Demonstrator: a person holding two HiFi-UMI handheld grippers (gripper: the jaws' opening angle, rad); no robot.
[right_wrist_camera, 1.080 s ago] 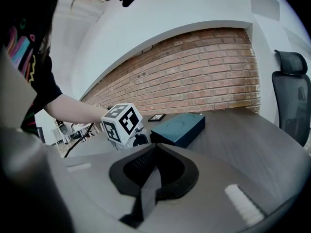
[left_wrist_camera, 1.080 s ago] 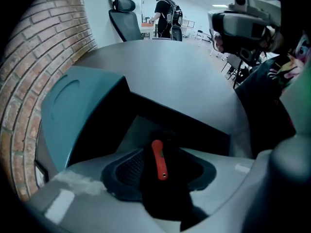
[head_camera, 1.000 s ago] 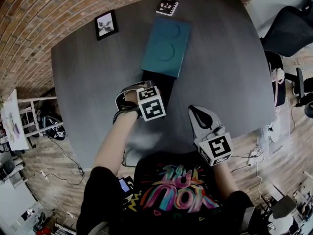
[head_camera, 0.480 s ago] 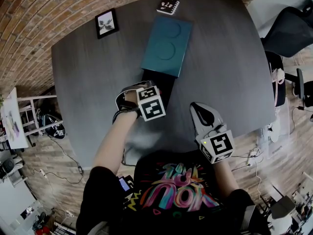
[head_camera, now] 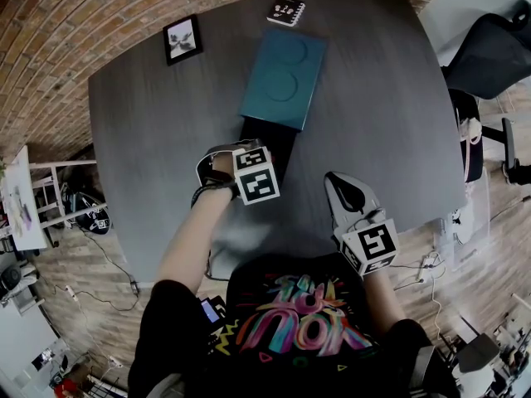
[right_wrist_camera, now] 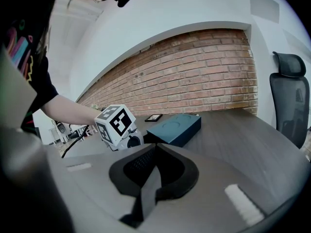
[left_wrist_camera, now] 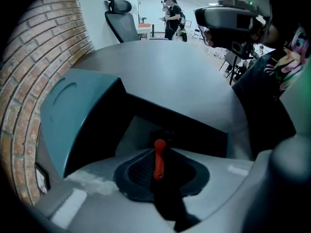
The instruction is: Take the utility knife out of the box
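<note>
A teal box lies on the dark table, with its black inner tray pulled out toward me. My left gripper points steeply down into that tray. In the left gripper view its jaws are closing, and the red part of the utility knife stands upright between the pads, which touch it on both sides. The teal sleeve rises on the left there. My right gripper hovers over the table's near right, apart from the box, with its pads together and nothing in them.
A small framed picture and a black printed card lie at the table's far side. An office chair stands off the right edge. A second chair and a person show far behind.
</note>
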